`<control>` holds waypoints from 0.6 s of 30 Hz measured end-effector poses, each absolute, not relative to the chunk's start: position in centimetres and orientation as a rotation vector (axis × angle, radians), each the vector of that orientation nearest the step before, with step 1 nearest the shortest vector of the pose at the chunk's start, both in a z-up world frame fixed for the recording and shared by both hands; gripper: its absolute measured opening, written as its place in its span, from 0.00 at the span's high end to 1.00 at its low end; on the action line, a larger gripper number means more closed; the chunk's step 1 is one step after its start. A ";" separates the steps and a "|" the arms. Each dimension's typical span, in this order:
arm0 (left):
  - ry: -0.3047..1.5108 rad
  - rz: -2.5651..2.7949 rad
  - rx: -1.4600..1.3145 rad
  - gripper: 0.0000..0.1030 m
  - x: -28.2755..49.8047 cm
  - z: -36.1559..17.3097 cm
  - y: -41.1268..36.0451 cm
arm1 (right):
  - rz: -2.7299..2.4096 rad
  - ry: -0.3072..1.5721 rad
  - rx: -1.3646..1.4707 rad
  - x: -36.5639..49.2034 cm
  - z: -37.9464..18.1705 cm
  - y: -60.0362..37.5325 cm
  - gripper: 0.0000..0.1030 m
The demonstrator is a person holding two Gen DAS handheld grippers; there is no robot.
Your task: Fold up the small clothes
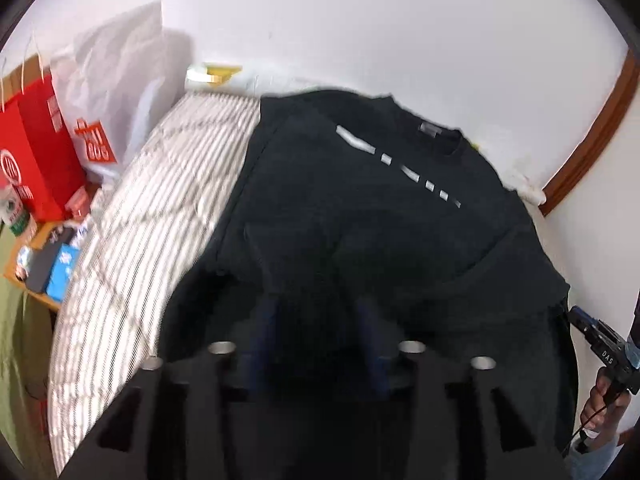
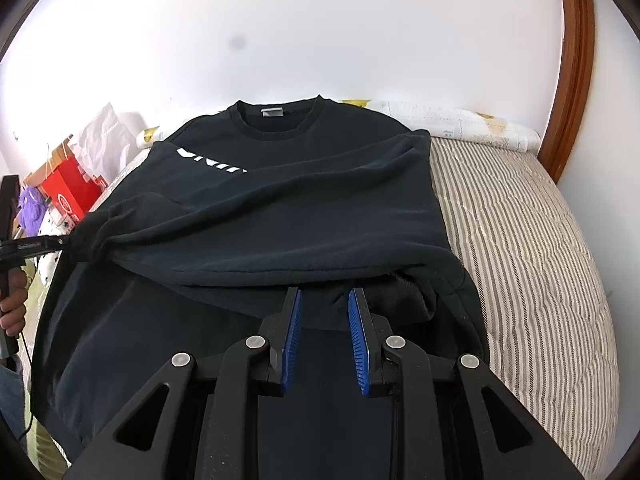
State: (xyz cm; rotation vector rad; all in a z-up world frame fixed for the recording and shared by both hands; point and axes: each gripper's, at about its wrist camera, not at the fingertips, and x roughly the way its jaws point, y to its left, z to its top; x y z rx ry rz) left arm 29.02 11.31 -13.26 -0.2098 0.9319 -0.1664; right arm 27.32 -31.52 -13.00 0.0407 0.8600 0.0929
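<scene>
Shirt [image 2: 120, 320]: black, lying face up on the striped bed [image 2: 520, 240], collar [image 2: 280, 120] at the far end near the white wall. White lettering runs across the chest, partly covered. One sleeve [image 2: 288, 216] is drawn across the body from the right side toward the left, and its end is bunched at the tip of my left gripper [image 1: 320, 308]. In that gripper's own view the picture is blurred and dark. The two fingers stand apart over the black cloth, but I cannot tell whether the pads press on the sleeve. My left hand [image 2: 14, 312] shows at the left edge of the right view, around the handle.

My right gripper [image 2: 324, 300] sits low over the near right part of the shirt, beside a rumpled fold. Its blue pads [image 2: 294, 340] are a narrow gap apart, their faces bare, clamping nothing.

A red bag [image 1: 40, 152] stands left of the bed.
</scene>
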 end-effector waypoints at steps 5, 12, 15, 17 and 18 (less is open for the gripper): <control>0.931 -0.142 -0.214 0.48 31.2 -13.8 11.7 | 0.088 0.868 0.049 27.5 -13.5 -31.3 0.77; 0.970 -0.129 -0.224 0.49 33.3 -15.9 12.1 | 0.069 0.879 0.033 27.8 -13.7 -31.2 0.77; 1.015 -0.139 -0.239 0.49 33.6 -17.3 11.8 | 0.065 0.884 0.034 28.0 -13.9 -31.1 0.77; 1.002 -0.138 -0.235 0.54 33.2 -17.4 11.5 | 0.065 0.886 0.038 28.1 -14.1 -31.0 0.77; 1.004 -0.145 -0.237 0.58 33.2 -17.3 11.4 | 0.067 0.887 0.039 28.1 -14.1 -31.0 0.77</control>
